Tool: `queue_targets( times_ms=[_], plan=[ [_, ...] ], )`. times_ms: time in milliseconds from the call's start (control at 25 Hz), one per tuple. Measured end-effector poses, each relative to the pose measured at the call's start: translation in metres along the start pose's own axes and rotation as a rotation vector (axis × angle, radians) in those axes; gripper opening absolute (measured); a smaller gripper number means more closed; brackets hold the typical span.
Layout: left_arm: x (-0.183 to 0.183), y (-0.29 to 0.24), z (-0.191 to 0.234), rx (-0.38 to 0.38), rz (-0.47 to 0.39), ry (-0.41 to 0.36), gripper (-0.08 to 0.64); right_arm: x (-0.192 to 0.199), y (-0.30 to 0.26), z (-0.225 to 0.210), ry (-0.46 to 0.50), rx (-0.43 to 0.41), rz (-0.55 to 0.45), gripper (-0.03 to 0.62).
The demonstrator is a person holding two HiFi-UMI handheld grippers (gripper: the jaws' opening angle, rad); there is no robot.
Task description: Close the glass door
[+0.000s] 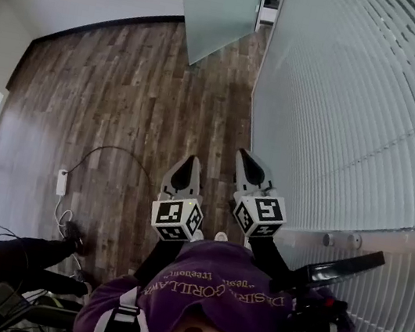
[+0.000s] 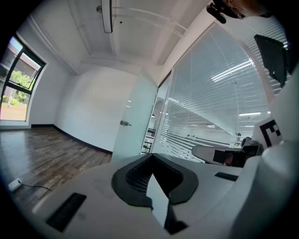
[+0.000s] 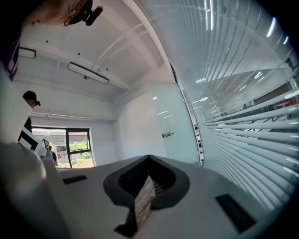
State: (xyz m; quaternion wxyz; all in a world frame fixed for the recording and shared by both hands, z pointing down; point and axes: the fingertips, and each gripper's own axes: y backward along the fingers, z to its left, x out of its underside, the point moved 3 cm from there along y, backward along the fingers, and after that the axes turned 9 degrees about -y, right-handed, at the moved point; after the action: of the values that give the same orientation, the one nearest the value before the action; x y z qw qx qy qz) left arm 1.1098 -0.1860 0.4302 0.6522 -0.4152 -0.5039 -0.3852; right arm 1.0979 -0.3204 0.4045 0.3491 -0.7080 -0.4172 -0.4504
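While one glass door [image 1: 219, 8] gapes, two tongs [image 1: 189, 163] [image 1: 246, 160] shut

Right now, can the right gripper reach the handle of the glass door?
Probably not: the glass door and its handle stand far ahead of the right gripper. Only floor lies between.

The only print is pale lettering on the purple shirt [image 1: 237, 290], just behind the left gripper [image 1: 189, 164] and right gripper [image 1: 245, 161]. It is upside down: "GORILLA" is partly legible, the rest is too small. The grippers' cubes carry black-and-white square markers without letters.
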Motion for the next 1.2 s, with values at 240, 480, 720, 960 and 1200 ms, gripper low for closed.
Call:
queue_targets(
  times_ms=[240, 480, 720, 960, 1200],
  plan=[
    [-0.004, -0.025, -0.001, 0.004, 0.0, -0.01, 0.0, -0.009, -0.017, -0.016, 0.003, 0.003, -0.006, -0.011],
    [-0.005, -0.022, 0.002, -0.018, 0.009, -0.005, 0.0, -0.013, -0.018, -0.014, 0.002, -0.004, 0.001, -0.011],
    [-0.007, -0.014, 0.011, -0.035, 0.008, -0.004, 0.0, -0.008, -0.022, 0.001, 0.016, -0.038, 0.021, -0.011],
    [0.002, -0.003, 0.023, -0.067, 0.013, 0.001, 0.0, 0.003, -0.027, 0.009, 0.012, -0.049, 0.031, -0.011],
    [0.0, 0.011, 0.055, -0.108, 0.025, 0.007, 0.0, 0.013, -0.044, 0.03, 0.007, -0.05, 0.056, -0.011]
  ],
)
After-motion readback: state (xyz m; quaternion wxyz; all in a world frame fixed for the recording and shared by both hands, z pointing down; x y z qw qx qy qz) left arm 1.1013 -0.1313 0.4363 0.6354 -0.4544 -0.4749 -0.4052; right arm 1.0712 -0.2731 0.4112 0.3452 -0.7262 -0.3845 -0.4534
